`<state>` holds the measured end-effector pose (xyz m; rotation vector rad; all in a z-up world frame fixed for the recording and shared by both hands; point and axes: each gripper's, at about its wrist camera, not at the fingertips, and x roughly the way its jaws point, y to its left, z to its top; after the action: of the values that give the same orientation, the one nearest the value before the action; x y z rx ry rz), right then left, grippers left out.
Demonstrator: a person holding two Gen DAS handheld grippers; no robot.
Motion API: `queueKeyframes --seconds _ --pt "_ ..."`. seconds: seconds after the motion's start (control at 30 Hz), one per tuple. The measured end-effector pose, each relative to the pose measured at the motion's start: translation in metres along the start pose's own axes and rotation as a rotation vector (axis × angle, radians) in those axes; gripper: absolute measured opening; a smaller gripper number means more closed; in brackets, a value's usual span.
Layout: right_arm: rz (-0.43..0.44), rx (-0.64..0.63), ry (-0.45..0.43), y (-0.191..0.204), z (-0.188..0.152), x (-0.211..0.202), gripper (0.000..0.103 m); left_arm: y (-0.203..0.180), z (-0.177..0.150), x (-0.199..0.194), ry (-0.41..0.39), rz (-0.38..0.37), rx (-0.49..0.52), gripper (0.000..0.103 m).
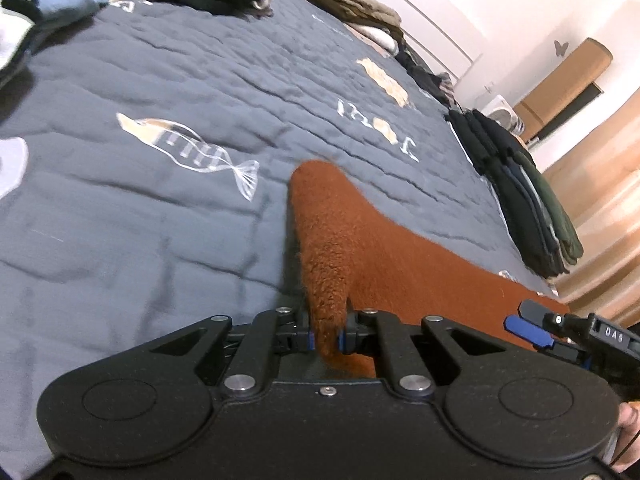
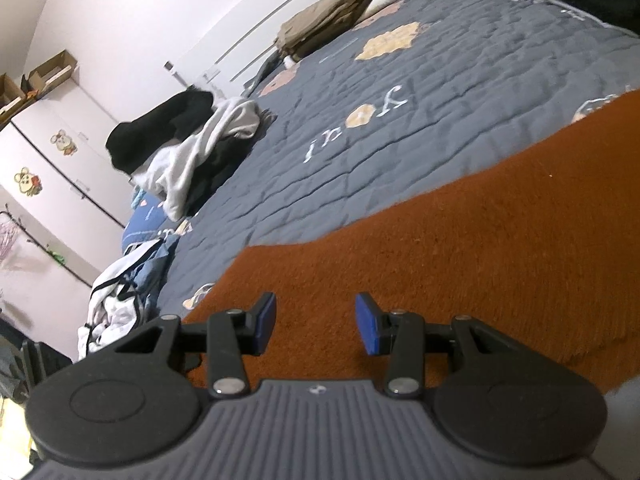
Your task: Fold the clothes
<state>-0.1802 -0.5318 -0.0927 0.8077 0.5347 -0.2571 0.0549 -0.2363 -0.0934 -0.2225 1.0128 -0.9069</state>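
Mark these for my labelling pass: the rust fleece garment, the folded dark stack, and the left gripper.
rust fleece garment (image 1: 384, 264), left wrist view, its raised fuzzy fold.
folded dark stack (image 1: 520, 184), left wrist view, top layer.
left gripper (image 1: 326, 340), left wrist view, between the fingertips pinching the fleece.

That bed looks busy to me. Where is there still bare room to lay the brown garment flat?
The middle of the grey quilt is free, between the brown garment and the jumbled clothes. Crowded: the dark folded stack along one edge and the tan pile at the far side.
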Motion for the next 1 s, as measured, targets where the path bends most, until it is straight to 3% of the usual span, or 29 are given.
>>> queueKeyframes --seconds 0.53,0.83,1.0 --pt "0.068 -0.068 0.099 0.045 -0.017 0.036 0.043 0.065 0.039 -0.069 -0.099 0.141 -0.011 0.01" --pt "0.106 -0.104 0.141 0.068 -0.026 0.048 0.043 0.115 0.051 -0.113 -0.137 0.279 -0.048 0.01" --pt "0.105 -0.112 0.151 0.07 -0.028 0.048 0.043 0.132 0.05 -0.124 -0.115 0.343 -0.055 0.01"
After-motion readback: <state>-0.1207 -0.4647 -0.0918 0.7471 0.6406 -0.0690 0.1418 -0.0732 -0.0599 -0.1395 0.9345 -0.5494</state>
